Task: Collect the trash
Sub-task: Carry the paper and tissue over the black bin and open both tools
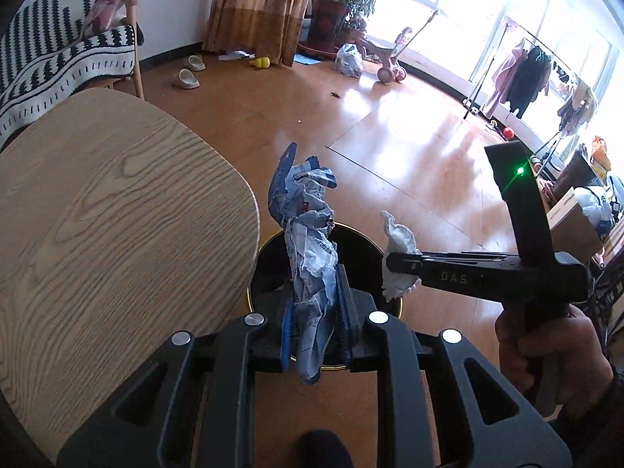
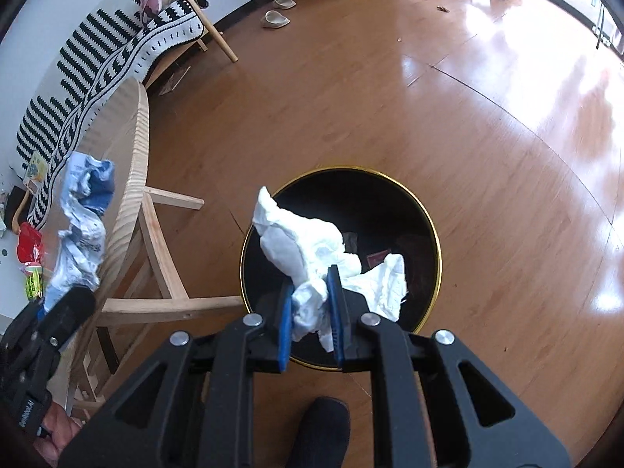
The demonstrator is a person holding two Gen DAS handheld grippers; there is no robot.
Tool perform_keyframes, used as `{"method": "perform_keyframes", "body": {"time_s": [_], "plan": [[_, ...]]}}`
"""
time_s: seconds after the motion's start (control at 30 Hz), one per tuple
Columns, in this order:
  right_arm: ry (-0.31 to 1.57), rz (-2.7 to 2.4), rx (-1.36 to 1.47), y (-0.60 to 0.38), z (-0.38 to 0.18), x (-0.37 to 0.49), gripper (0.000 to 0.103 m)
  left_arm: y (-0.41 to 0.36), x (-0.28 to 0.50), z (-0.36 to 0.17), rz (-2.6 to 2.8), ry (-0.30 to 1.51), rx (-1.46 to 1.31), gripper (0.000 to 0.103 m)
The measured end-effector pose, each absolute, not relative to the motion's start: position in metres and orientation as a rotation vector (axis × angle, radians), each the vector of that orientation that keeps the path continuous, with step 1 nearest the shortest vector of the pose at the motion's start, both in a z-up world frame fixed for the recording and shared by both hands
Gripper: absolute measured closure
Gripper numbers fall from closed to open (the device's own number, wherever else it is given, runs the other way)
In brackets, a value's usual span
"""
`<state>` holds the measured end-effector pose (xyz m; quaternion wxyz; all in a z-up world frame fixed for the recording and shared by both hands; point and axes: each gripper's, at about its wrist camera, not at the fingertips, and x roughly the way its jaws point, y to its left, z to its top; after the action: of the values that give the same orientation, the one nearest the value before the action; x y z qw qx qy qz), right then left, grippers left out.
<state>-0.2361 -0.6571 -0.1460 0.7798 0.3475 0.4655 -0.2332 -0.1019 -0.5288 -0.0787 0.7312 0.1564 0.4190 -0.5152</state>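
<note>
We saw the left gripper [image 1: 315, 319] with its jaws closed tight on a crumpled blue-and-white wrapper [image 1: 310, 241], held just beyond the rounded edge of the wooden tabletop [image 1: 109, 210] and above the near rim of the black gold-rimmed bin [image 2: 343, 210]. The right gripper [image 2: 312, 319] had its jaws pinched on a wad of white tissue [image 2: 312, 249] directly over the bin's mouth, where some scraps already lay. Past both jaws we noted bare wooden floor [image 2: 390, 97], a pair of slippers [image 1: 189, 72] and a striped blanket [image 1: 50, 58] over a chair.
</note>
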Motion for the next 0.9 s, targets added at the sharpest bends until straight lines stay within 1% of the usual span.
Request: {"method": "perform_keyframes", "body": {"time_s": [0.03, 0.1, 0.13, 0.17, 0.3, 0.5, 0.6, 0.73, 0.77, 0.83, 0.87, 0.9], "plan": [[1.001, -0.503, 0.757, -0.658, -0.146, -0.237, 0.084, -0.53, -0.101, -0.08, -1.133, 0.924, 0.344, 0.085], [0.992, -0.502, 0.764, -0.658, -0.143, -0.24, 0.065, -0.534, -0.102, -0.082, -1.131, 0.931, 0.342, 0.085], [0.986, -0.505, 0.765, -0.658, -0.142, -0.241, 0.044, -0.535, -0.103, -0.082, -1.131, 0.932, 0.342, 0.085], [0.976, -0.508, 0.762, -0.658, -0.14, -0.242, 0.038, -0.535, -0.103, -0.083, -1.132, 0.934, 0.342, 0.085], [0.944, -0.524, 0.766, -0.661, -0.133, -0.248, 0.038, -0.538, -0.107, -0.085, -1.139, 0.941, 0.347, 0.085], [0.879, -0.574, 0.788, -0.669, -0.12, -0.266, 0.038, -0.551, -0.117, -0.104, -1.172, 0.993, 0.373, 0.085], [0.856, -0.592, 0.8, -0.673, -0.115, -0.275, 0.034, -0.564, -0.124, -0.116, -1.188, 1.015, 0.399, 0.085], [0.839, -0.618, 0.799, -0.677, -0.111, -0.284, 0.033, -0.577, -0.129, -0.125, -1.196, 1.034, 0.408, 0.085], [0.835, -0.623, 0.801, -0.677, -0.11, -0.286, 0.033, -0.579, -0.128, -0.126, -1.195, 1.034, 0.403, 0.083], [0.821, -0.631, 0.805, -0.678, -0.108, -0.29, 0.033, -0.583, -0.127, -0.126, -1.192, 1.037, 0.396, 0.072], [0.814, -0.633, 0.806, -0.678, -0.106, -0.292, 0.033, -0.585, -0.125, -0.126, -1.191, 1.042, 0.385, 0.054], [0.811, -0.635, 0.805, -0.678, -0.106, -0.294, 0.033, -0.584, -0.126, -0.126, -1.187, 1.042, 0.377, 0.039]]}}
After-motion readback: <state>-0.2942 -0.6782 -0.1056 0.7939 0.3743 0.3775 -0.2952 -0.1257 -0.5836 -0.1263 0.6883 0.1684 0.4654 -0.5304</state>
